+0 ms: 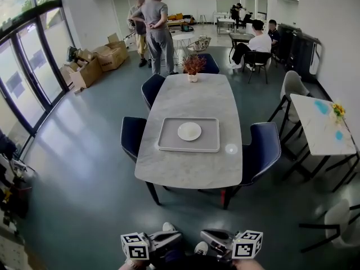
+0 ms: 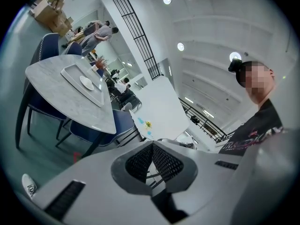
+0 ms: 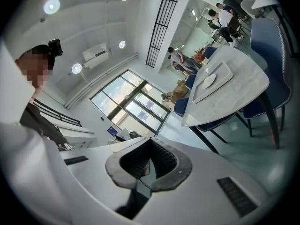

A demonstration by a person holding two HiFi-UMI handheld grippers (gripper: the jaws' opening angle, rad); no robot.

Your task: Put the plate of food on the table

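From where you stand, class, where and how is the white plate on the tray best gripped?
Probably its near rim, coming down from the near end of the table: the plate lies flat inside the raised edge of the tray, blocking a level slide-in.

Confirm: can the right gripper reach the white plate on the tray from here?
Probably not yet. The right gripper is held close to the person, jaws together, with open floor between it and the marble table. The white plate sits mid-tray. Nothing blocks the approach.
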